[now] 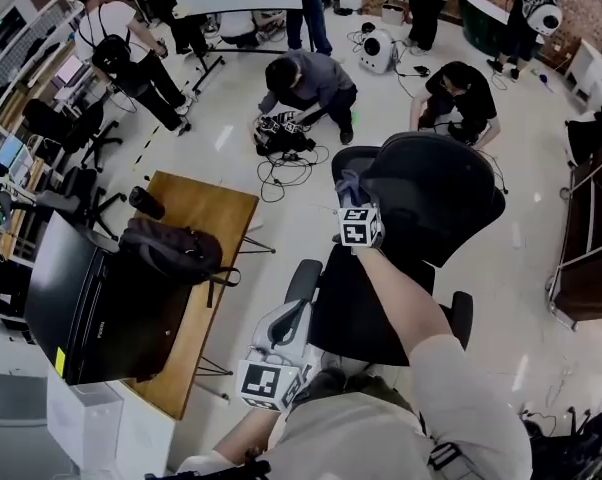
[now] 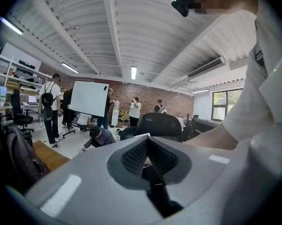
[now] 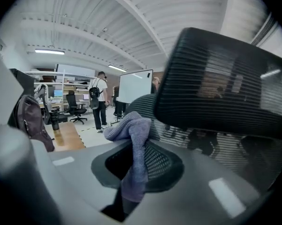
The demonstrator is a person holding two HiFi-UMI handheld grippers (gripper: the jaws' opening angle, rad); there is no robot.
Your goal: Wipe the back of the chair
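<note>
Right gripper (image 1: pixel 353 190) is up at the centre of the head view, jaws pinched on a blue-grey cloth (image 3: pixel 128 126). The wad faces the black mesh chair back (image 1: pixel 436 203) at centre right, ready to rub. Left gripper (image 1: pixel 289 316) hangs low at bottom centre, jaws closed on nothing, seemingly kept clear.

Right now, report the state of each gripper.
Left gripper: shut, nothing between its jaws.
Right gripper: shut on the cloth.
</note>
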